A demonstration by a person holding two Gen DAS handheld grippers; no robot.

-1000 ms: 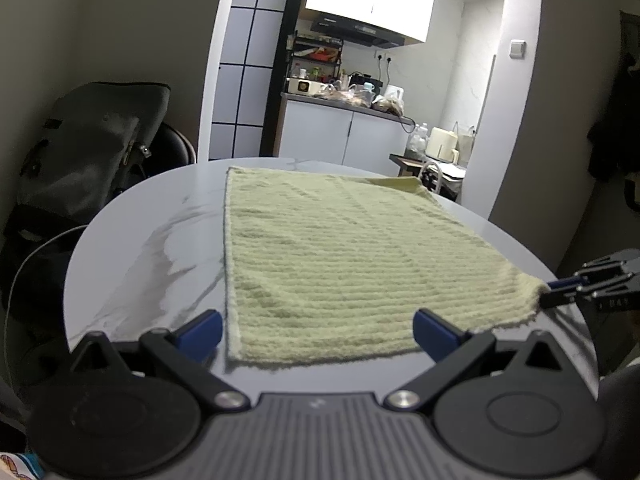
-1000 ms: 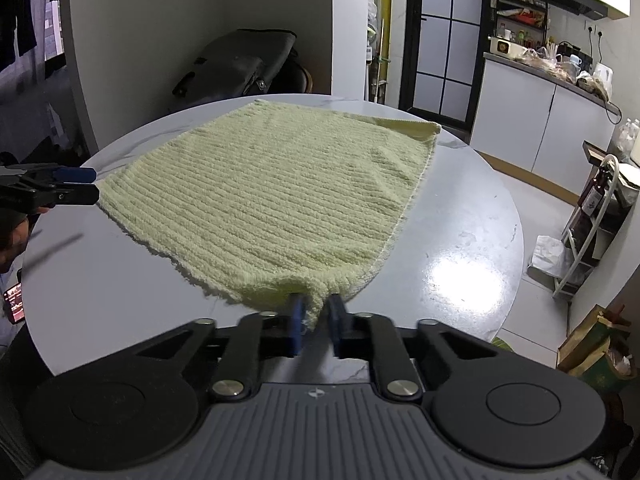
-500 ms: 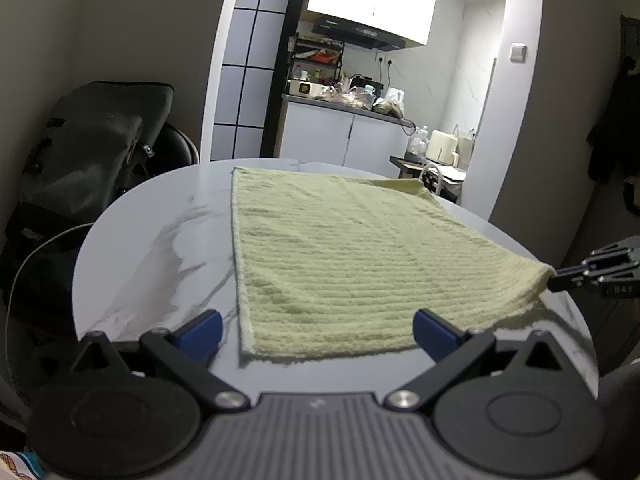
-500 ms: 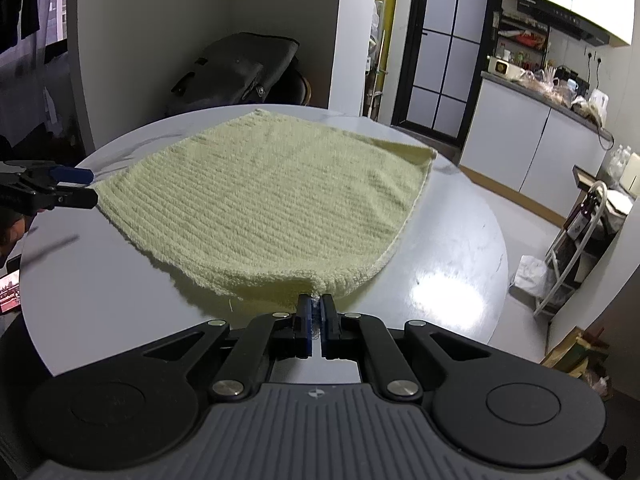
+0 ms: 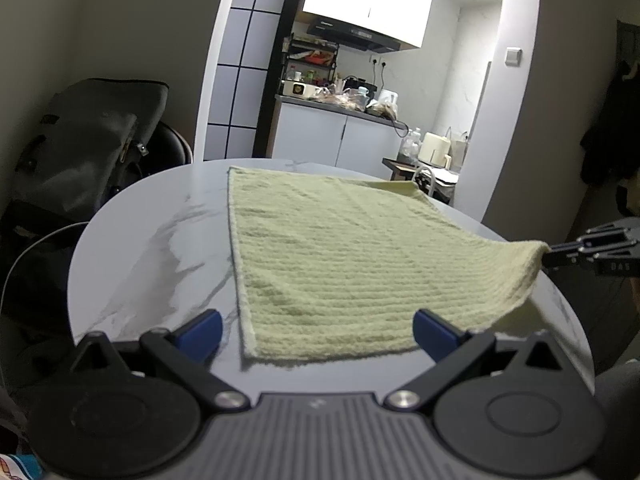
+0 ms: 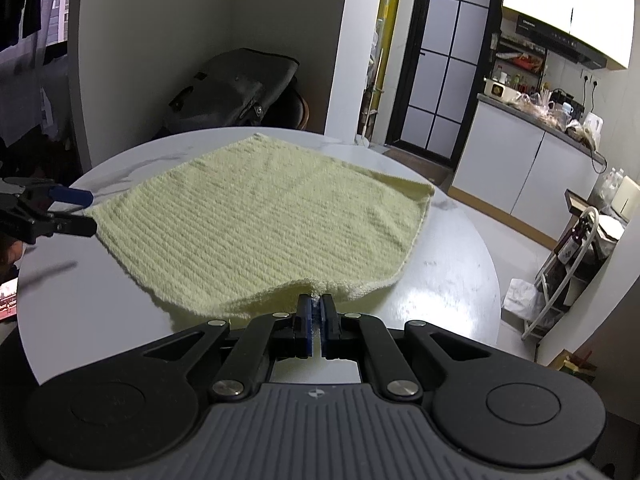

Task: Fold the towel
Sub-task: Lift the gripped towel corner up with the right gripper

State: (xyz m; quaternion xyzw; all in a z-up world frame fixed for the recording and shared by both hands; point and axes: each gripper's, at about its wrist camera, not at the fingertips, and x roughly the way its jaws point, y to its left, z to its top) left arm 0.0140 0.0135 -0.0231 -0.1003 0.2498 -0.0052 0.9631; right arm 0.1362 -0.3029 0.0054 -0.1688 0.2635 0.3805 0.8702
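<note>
A pale yellow ribbed towel lies spread on a round white marble table. My left gripper is open, its blue pads either side of the towel's near edge, by the near left corner. My right gripper is shut on the towel's near corner and holds that corner raised off the table. In the left wrist view the right gripper shows at the right with the lifted corner. In the right wrist view the left gripper shows at the left, by the towel's other corner.
A dark bag on a chair stands behind the table at the left. A kitchen counter with clutter lies beyond the doorway. A wire rack stands on the floor right of the table. The table edge curves close to the towel.
My right gripper has shut on the towel's corner and lifted it off the table. My left gripper stays open and has shifted slightly along the near edge.
</note>
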